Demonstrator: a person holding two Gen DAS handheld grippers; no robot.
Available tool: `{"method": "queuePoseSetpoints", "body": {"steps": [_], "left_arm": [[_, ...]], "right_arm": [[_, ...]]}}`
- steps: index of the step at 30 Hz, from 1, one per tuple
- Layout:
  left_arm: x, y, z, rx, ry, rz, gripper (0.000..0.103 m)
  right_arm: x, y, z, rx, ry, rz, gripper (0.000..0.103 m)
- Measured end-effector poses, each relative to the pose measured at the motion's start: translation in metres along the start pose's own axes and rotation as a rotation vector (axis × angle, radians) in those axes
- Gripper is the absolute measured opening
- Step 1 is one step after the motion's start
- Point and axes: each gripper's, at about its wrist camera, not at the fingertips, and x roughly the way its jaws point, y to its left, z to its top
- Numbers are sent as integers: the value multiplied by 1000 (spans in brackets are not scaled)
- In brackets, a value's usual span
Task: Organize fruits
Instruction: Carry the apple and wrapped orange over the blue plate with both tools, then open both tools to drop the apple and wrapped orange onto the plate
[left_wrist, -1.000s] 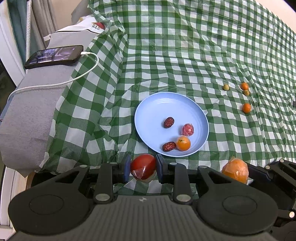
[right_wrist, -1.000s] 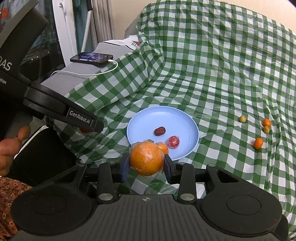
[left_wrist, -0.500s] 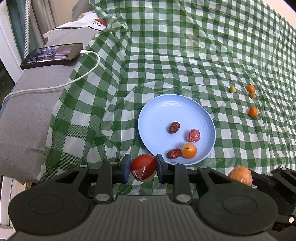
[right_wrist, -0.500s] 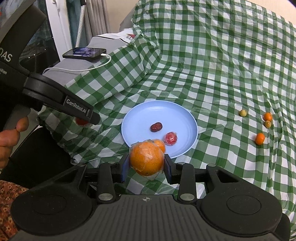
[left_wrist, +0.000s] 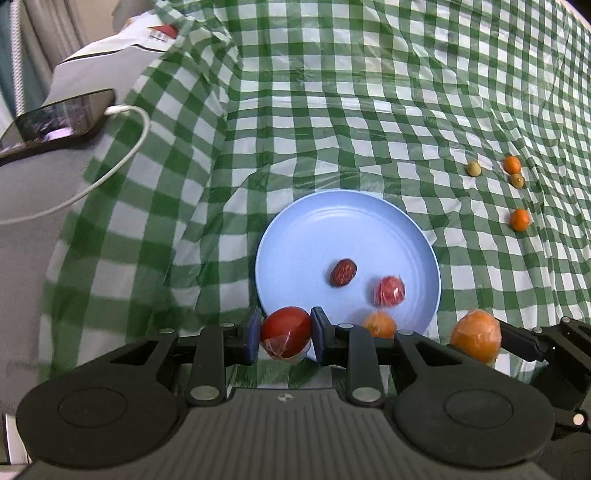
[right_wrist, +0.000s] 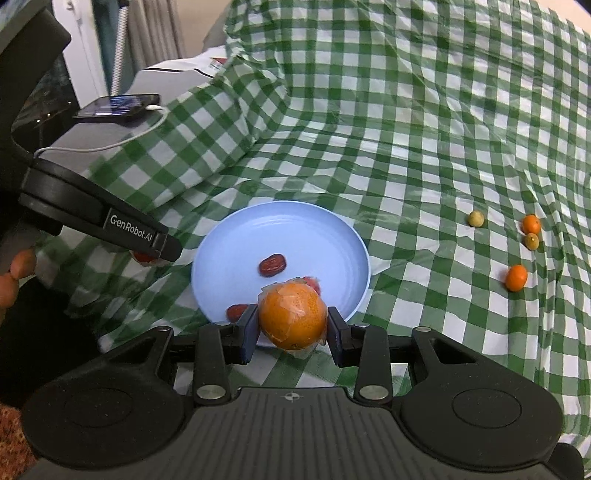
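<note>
Fruits are pinched in both tongs: left tongs (left_wrist: 285, 334) hold a wrapped tomato (left_wrist: 286, 331), right tongs (right_wrist: 291, 328) hold a wrapped orange (right_wrist: 292, 315), both at the near rim of the blue plate (left_wrist: 332, 221).

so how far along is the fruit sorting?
Partway. Done: the blue plate holds a date, a wrapped red fruit and a small orange; a second date shows in the right view. In hand: left gripper grips a red tomato, right gripper a wrapped orange. Left: four small fruits on the cloth.
</note>
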Motion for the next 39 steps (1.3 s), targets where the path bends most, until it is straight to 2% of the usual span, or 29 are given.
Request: {"method": "queuePoseSetpoints", "body": {"steps": [14,25,27,28,29,30,31,32,36,39], "left_arm": [[63,-14,36,42,72,-3,31],[91,-19,43,76,99,-9,33],[90,-20,44,95,82,-19,51],[88,-21,45,102,70,-15,75],[85,-21,46,102,52,-6,93],[82,-20,46,100,30,2,98],[77,-19,46,100,10,6,103],[73,-17,45,101,-4,9,102],[61,-14,33,122,9,34,103],[47,-9,12,112,22,42,103]], "right_arm": [[64,-22,18,11,49,-22,40],[88,-25,18,15,88,-10,40],[90,-27,21,19,82,-5,41],[90,-27,23,17,81,-2,45],[89,-27,25,12,75,1,58],[87,-27,28,7,65,-6,72],[83,-27,29,4,55,-17,77],[79,-26,30,-1,45,-29,85],[57,-25,24,21,53,-51,96],[39,-20,13,62,77,-36,98]]}}
